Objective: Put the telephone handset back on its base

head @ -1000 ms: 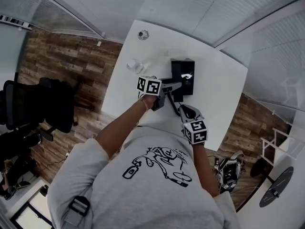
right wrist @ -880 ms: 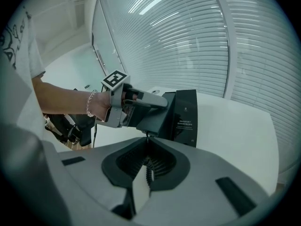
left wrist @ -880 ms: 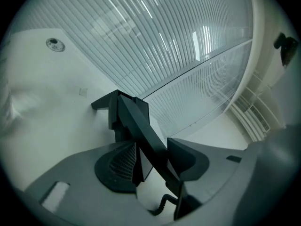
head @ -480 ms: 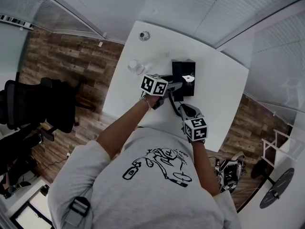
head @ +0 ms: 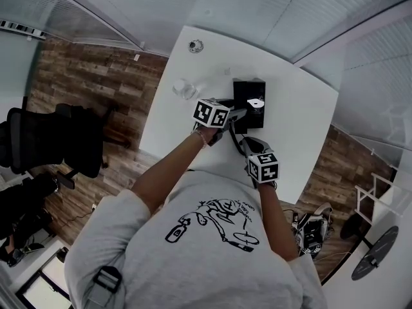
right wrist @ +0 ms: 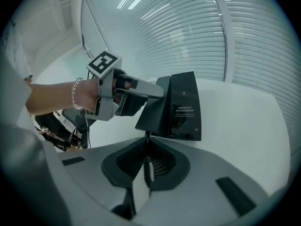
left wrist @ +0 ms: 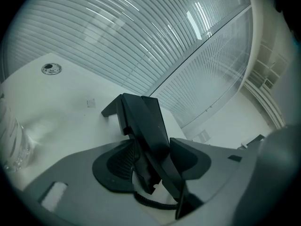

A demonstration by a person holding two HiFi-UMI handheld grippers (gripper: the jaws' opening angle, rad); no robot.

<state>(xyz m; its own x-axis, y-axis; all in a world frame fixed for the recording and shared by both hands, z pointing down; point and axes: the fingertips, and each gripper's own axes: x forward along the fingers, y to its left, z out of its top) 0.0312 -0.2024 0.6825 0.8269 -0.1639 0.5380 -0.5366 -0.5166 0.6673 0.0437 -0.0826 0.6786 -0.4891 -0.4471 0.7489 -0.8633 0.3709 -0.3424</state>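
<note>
The black telephone base point(head: 250, 108) stands on the white table point(head: 302, 127); its labelled face point(right wrist: 186, 111) shows in the right gripper view. The black handset point(left wrist: 149, 140) lies slanted along the base's left side point(right wrist: 153, 111). My left gripper point(head: 234, 116) stands open around the handset's lower end, which sits loosely between the pads point(left wrist: 115, 161). My right gripper point(head: 244, 144) sits just in front of the base, shut on the coiled cord point(right wrist: 147, 167), which runs up to the phone. The cord point(left wrist: 155, 203) also loops under the handset.
A clear cup point(head: 184, 89) stands left of the phone, close to my left gripper point(left wrist: 153, 160). A round grommet point(head: 195, 46) sits at the table's far end. A black office chair point(head: 55, 143) is on the wooden floor to the left. Slatted glass walls close the far side.
My left gripper has shifted a little right, toward the phone. My right gripper has edged closer to the base. The phone has stayed in place.
</note>
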